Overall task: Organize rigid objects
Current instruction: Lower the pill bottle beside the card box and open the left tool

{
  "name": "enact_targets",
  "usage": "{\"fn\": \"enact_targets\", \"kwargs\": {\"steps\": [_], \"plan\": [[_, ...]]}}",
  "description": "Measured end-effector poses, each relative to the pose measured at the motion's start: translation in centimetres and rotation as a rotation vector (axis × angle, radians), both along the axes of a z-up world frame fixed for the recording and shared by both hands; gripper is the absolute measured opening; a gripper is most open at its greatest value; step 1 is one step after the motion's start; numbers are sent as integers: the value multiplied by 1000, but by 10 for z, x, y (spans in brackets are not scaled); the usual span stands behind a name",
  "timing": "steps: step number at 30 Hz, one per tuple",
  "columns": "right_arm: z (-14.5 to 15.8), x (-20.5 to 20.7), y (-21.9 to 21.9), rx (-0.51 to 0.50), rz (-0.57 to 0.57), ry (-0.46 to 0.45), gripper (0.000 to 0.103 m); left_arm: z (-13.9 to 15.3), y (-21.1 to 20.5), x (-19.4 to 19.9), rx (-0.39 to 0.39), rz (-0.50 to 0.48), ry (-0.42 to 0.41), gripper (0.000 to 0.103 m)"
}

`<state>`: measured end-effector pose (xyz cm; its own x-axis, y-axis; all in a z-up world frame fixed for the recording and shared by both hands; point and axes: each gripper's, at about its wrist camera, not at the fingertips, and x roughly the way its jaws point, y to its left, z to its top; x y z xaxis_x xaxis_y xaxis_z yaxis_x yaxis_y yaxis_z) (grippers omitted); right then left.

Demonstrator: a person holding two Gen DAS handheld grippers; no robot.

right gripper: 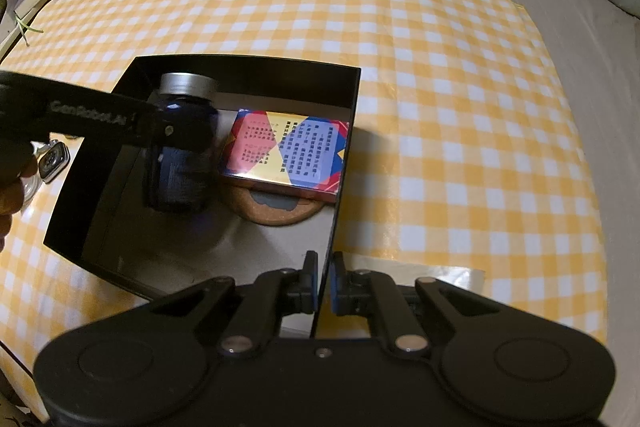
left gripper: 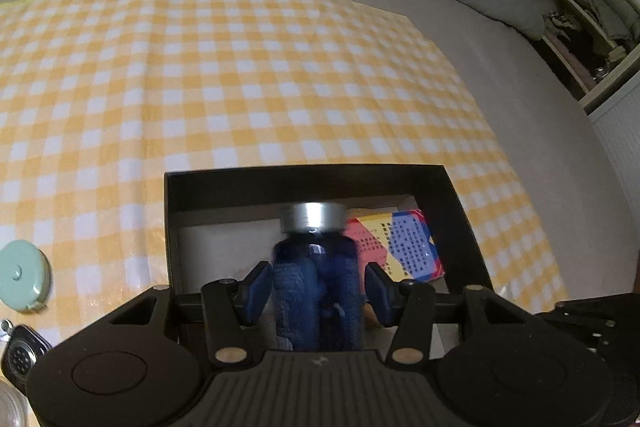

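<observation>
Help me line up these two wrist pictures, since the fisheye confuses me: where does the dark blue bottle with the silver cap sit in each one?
Left wrist view: the dark blue bottle is low centre, between the left claw's fingers, cap pointing away.
Right wrist view: the bottle is left of centre, in the box's left half, partly behind the left claw's arm.
Shared landmark: the colourful card box lies to the bottle's right inside the black box.

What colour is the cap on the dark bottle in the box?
Silver, on the bottle cap; clearest in the right wrist view.
</observation>
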<state>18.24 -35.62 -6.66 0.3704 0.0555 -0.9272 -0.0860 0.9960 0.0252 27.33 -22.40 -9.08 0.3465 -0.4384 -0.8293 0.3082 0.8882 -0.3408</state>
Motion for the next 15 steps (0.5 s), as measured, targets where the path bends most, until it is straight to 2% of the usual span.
{"fn": "enact_targets", "kwargs": {"steps": [2, 4, 8, 15], "plan": [[0, 0, 0, 1, 2, -1, 6, 1, 1, 1, 24, 12, -13, 56], [0, 0, 1, 2, 2, -2, 6, 2, 3, 3, 22, 22, -13, 67], [0, 0, 0, 2, 2, 0, 6, 9, 9, 3, 30, 24, -27, 72], [-1, 0, 0, 1, 2, -1, 6, 19, 13, -4, 27, 7, -42, 88]]}}
